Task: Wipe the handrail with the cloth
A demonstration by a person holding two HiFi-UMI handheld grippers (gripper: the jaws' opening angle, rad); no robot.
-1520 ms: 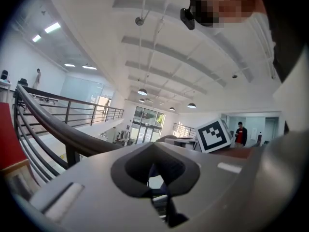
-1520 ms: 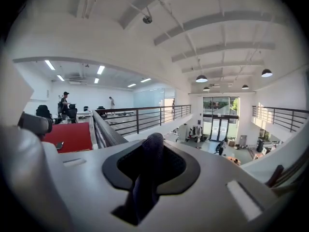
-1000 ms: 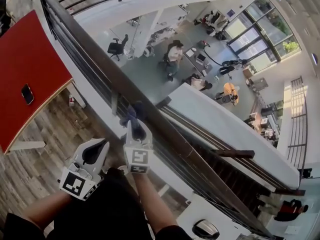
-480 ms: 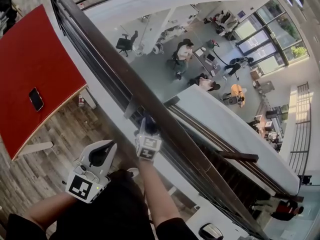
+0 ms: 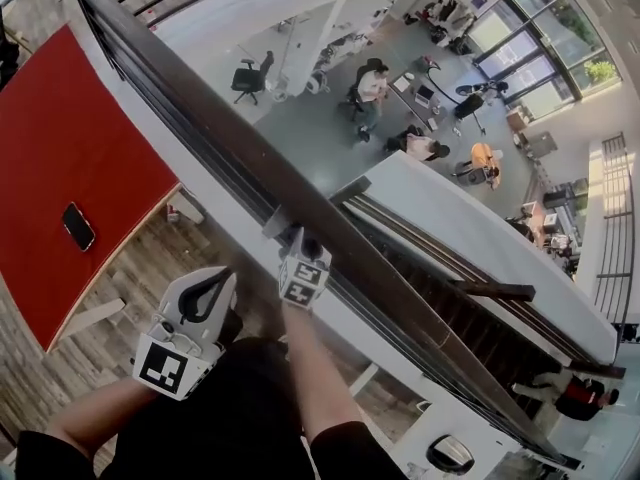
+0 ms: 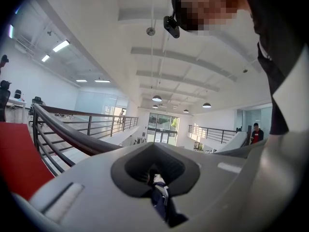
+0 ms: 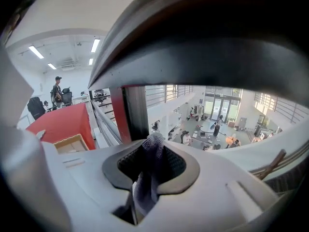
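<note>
While the right gripper clamps knitted grey cloth at the dark handrail, left gripper rests closed.

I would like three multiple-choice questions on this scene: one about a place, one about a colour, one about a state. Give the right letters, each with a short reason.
1. Where is the right gripper relative to the handrail?
A) far behind it
B) close up to it
C) far beyond it, out over the hall

2. What colour is the table with the phone on it?
A) red
B) green
C) white

3. How are the right gripper's jaws?
A) wide open and empty
B) shut on a bottle
C) shut on the cloth

Answers:
1 B: the handrail fills the right gripper view just above the jaws.
2 A: the top is red around the dark phone.
3 C: the cloth is bunched between the closed jaws.
</note>
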